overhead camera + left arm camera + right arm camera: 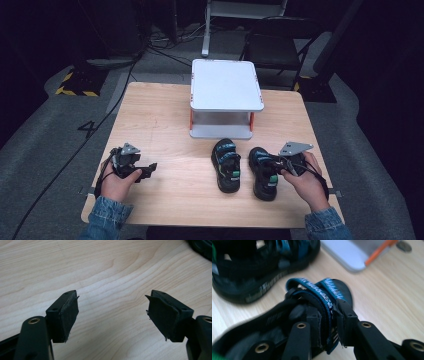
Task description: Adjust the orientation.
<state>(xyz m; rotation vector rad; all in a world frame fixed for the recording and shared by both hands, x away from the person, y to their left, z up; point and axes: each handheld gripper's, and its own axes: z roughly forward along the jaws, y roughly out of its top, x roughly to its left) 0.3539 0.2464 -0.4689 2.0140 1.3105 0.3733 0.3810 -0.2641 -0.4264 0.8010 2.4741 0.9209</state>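
**Right jaws clamped on a sandal strap, left jaws wide over bare wood**

Closest to the action, the right sandal [263, 173] lies on the table near its right front, and the right gripper [328, 315] has its two black jaws pressed together on one of that sandal's blue woven straps. The strap bears pale lettering, too blurred to read, and stands on edge between the foam-faced pads [316, 327]. The sole is black, rounded at the toe, with a smooth dark footbed.

Just beside it to the left lies the left sandal [226, 165], of the same make: black sole, blue straps, a small green tag near the heel. Two sandals in all, side by side, toes toward the far edge, not touching.

Beyond the toes stands a stand [224, 85], two flat white plates with rounded corners, one over the other, joined by thin orange posts. The left sandal's toe is near its lower plate.

Well apart, at the left front, the left gripper [112, 312] hovers low over the wood with its jaws spread wide and nothing between them. Its pads are ragged at the edges.

The table [160, 125] is pale wood with a wavy grain, matt and smooth. Around it lies grey carpet; cables trail across the floor; a dark folding chair [272, 47] stands behind, and the room beyond is black. Denim sleeves [107, 215] cover both forearms.
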